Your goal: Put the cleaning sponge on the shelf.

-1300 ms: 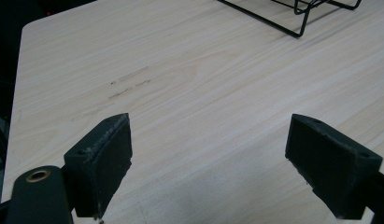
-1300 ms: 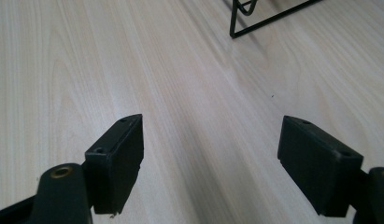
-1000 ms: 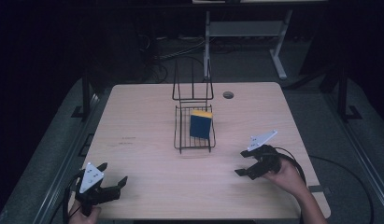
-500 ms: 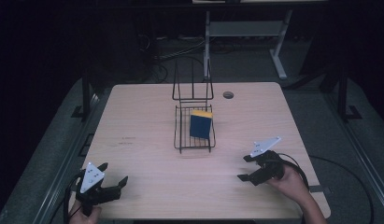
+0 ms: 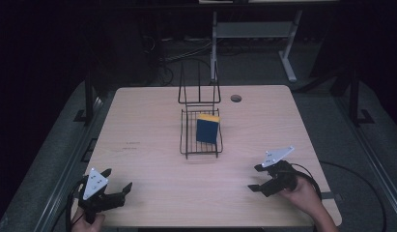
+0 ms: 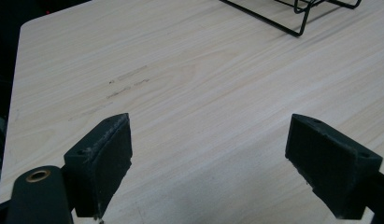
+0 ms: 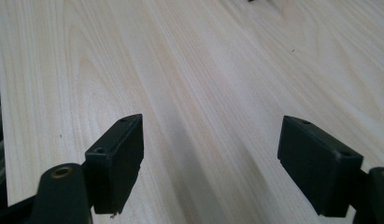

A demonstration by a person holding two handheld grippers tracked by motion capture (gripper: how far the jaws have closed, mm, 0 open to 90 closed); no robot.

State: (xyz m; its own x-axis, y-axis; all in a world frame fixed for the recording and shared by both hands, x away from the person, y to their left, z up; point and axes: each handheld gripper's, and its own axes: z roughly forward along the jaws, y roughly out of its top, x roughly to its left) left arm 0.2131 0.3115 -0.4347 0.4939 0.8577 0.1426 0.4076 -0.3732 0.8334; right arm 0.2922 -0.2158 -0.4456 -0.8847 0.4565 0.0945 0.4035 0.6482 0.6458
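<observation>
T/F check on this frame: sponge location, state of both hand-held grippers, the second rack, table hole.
1. The sponge sits inside the wire basket. True.
2. The right hand-held gripper is clamped on the sponge. False: its jaws stand open over bare table, apart from the basket.
3. The left hand-held gripper is open and holds nothing. True.
4. The upright wire rack stands at the table's near edge. False: it stands behind the basket, toward the far edge.
5. A round hole lies right of the rack. True.

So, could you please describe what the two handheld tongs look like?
The left black two-jaw tongs and the right black two-jaw tongs each carry a grey three-cornered plate dotted with small marks, blocky black pads and a trailing black cable.
</observation>
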